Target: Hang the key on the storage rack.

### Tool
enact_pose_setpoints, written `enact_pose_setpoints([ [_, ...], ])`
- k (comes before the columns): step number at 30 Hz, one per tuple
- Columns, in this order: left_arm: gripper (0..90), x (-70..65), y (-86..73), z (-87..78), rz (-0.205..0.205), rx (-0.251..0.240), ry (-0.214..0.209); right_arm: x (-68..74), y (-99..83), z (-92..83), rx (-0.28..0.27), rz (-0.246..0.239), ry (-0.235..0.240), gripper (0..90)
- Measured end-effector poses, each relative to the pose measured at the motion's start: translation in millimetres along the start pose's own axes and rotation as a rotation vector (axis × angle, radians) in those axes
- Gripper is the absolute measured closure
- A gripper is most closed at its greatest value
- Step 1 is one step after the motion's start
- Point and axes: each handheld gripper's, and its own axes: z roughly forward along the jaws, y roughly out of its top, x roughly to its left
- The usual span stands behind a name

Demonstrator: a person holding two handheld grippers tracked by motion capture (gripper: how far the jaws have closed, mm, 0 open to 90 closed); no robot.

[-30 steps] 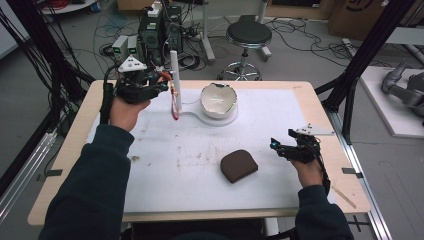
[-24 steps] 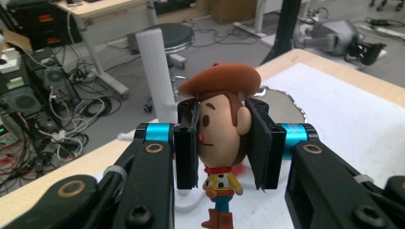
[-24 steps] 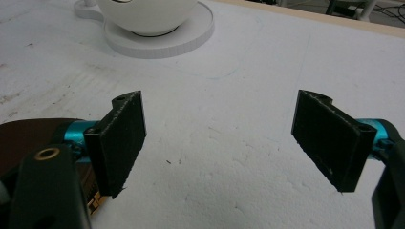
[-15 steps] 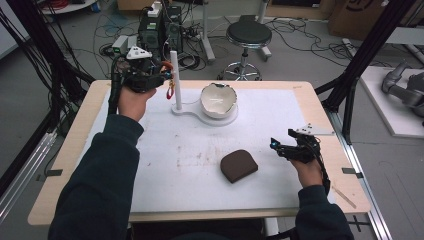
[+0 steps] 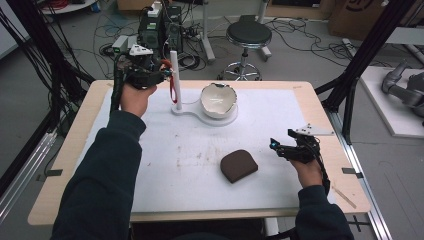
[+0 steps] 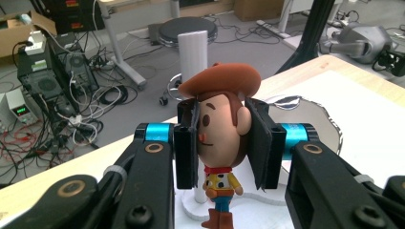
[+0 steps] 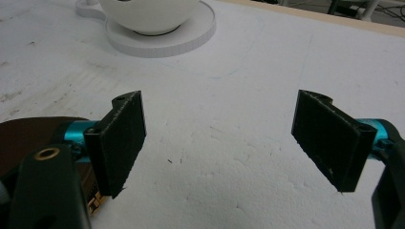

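One cowboy figurine clamped by head in left hand-held gripper.

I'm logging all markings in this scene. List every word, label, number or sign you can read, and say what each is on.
No text can be read.
Bench instrument on the floor: lit green display, digits too blurred to read.
Cardboard box: dark printing, cut off and blurred.
Cowboy figure in the left hand-held gripper: no lettering.
Brown pad, white bowl: no markings.
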Motion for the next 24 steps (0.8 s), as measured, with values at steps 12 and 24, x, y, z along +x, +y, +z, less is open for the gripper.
enact_pose_setpoints([
  [12,66.7,1.9,-5.8,5.7,-0.017,0.008,0.001,-0.3,-0.1,0.4,0.001,0.001,0.001,19.1],
  [24,63.4,3.6,-26.1,0.7,-0.05,-0.038,0.002,-0.8,-0.5,-0.1,0.002,0.004,0.001,19.1],
])
